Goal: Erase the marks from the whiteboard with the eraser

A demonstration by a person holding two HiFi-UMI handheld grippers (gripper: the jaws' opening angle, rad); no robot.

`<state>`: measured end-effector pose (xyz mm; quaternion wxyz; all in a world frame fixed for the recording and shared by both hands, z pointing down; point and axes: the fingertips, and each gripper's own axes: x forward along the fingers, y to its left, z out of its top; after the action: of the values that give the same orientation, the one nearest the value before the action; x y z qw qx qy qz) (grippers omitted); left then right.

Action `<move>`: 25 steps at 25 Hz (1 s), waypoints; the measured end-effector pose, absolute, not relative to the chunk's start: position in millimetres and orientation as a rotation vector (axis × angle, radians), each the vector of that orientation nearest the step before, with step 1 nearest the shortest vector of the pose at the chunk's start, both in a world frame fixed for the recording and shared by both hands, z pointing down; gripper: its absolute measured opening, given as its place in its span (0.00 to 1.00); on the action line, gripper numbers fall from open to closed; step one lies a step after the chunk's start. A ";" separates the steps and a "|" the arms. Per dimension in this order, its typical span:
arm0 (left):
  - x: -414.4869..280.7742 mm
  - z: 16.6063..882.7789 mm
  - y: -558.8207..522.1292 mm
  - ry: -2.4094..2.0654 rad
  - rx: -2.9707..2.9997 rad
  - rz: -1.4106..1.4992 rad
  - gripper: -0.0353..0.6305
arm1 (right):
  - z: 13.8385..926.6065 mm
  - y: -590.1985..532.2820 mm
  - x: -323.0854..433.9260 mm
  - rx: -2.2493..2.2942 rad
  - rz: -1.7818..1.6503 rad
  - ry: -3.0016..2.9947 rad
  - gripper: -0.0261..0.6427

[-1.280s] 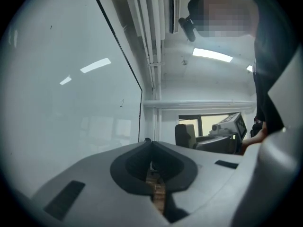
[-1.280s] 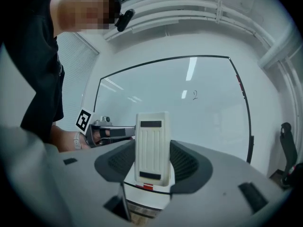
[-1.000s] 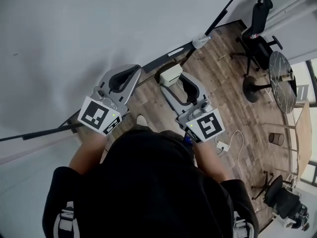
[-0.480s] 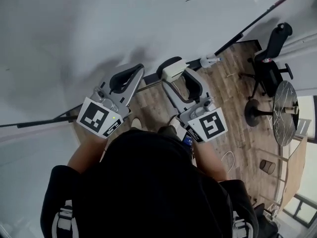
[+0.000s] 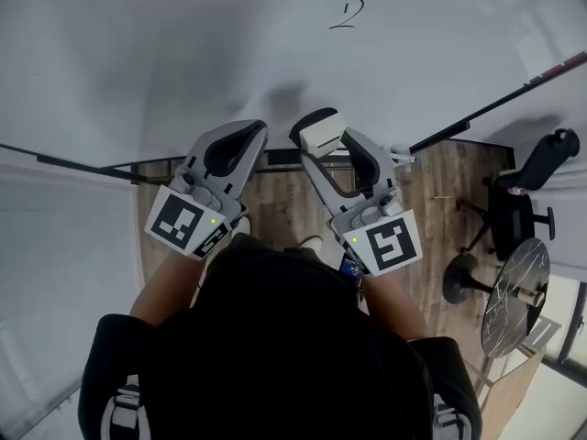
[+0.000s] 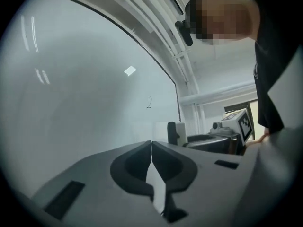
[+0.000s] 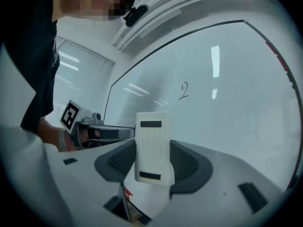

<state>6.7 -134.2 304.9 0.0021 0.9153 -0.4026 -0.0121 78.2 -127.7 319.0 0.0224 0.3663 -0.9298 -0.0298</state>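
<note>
A big whiteboard fills the upper half of the head view, with one handwritten "2" mark on it; the mark also shows in the right gripper view as the "2" mark and in the left gripper view as the "2" mark. My right gripper is shut on a white eraser, seen up close as the eraser, held below the mark and short of the board. To its left my left gripper is shut with nothing in it, its jaws meeting at the left gripper.
The board's dark lower frame runs across the right. Below lies wood flooring, with a black office chair and a round table at the right. My own head and shoulders fill the bottom of the head view.
The head view has tilted up, bringing the "2" mark and more whiteboard into sight. Both grippers have risen toward the board, the right one still holding the eraser.
</note>
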 end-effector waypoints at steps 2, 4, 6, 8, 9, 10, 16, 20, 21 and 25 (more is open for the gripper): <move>13.6 300.3 -131.9 -1.327 2.853 -0.037 0.06 | 312.5 -133.5 84.8 1.114 -0.088 -2.889 0.38; 17.3 296.0 -131.6 -1.381 2.840 -0.029 0.06 | 302.4 -139.6 88.2 1.120 -0.107 -2.899 0.38; 15.5 290.1 -134.5 -1.436 2.829 -0.023 0.06 | 291.1 -146.4 86.8 1.139 -0.146 -2.900 0.38; 10.5 282.8 -138.7 -1.474 2.826 -0.029 0.06 | 277.9 -153.6 82.7 1.184 -0.194 -2.889 0.38; 7.9 279.3 -140.6 -1.480 2.830 -0.038 0.06 | 269.6 -157.7 80.7 1.222 -0.232 -2.873 0.38; 5.6 276.0 -142.3 -1.479 2.835 -0.050 0.06 | 260.0 -162.1 78.8 1.269 -0.282 -2.849 0.38; -5.0 262.7 -150.5 -1.464 2.853 -0.105 0.06 | 214.1 -187.9 65.1 1.440 -0.488 -2.693 0.38; -3.5 257.1 -154.2 -1.413 2.897 -0.107 0.06 | 199.3 -200.9 63.0 1.521 -0.514 -2.643 0.38; -3.6 255.3 -154.7 -1.403 2.908 -0.106 0.06 | 197.4 -203.3 62.6 1.537 -0.500 -2.638 0.38; 1.2 245.1 -154.9 -1.362 2.945 -0.118 0.06 | 188.1 -208.0 68.5 1.588 -0.438 -2.647 0.38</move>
<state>1.2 -154.9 245.1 -0.0527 0.9058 -0.4189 -0.0364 68.5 -208.0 188.1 0.0121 0.5092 -0.8490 -0.1406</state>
